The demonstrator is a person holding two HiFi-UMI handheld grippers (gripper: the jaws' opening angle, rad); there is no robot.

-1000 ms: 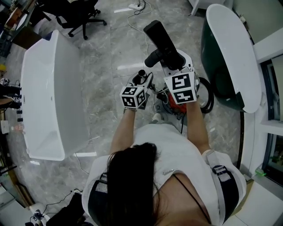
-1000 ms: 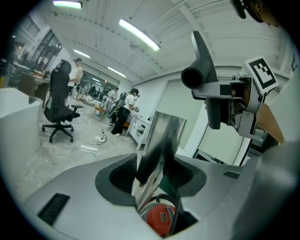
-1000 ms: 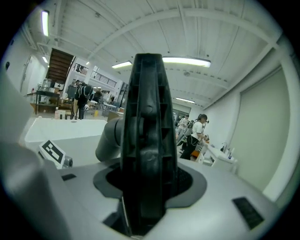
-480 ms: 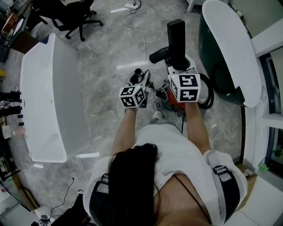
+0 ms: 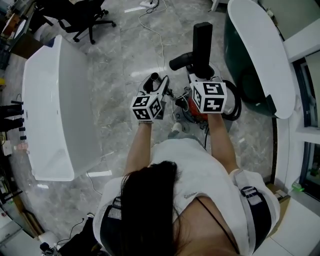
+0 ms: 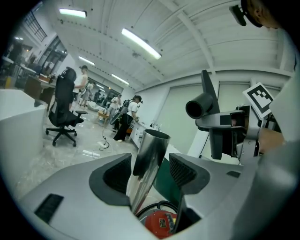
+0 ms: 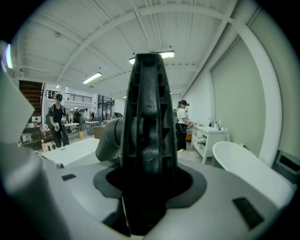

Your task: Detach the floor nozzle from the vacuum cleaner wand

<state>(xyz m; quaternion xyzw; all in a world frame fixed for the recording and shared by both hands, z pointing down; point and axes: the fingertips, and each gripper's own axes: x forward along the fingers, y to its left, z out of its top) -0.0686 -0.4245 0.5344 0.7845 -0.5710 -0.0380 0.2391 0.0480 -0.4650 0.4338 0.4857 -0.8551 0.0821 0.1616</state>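
In the head view my right gripper (image 5: 202, 80) is shut on the black floor nozzle (image 5: 201, 40), which points away from me. Its round neck (image 5: 179, 63) sticks out to the left, apart from the wand. In the right gripper view the nozzle (image 7: 149, 117) fills the space between the jaws of that gripper (image 7: 149, 187). The shiny metal wand (image 6: 149, 164) stands between the jaws of my left gripper (image 6: 150, 169), which are opening; a gap shows beside the right pad. The wand's open end (image 5: 154, 77) sits just ahead of the left gripper (image 5: 154, 89).
The red vacuum body (image 5: 192, 111) and its black hose (image 5: 235, 107) lie on the marble floor under my hands. A white bathtub (image 5: 55, 110) stands at the left and a green and white tub (image 5: 260, 55) at the right. An office chair (image 5: 80, 15) and cables (image 5: 155, 30) lie beyond.
The right gripper has rolled, and the nozzle has turned from slanting up-left to pointing straight away. The left gripper has barely moved.
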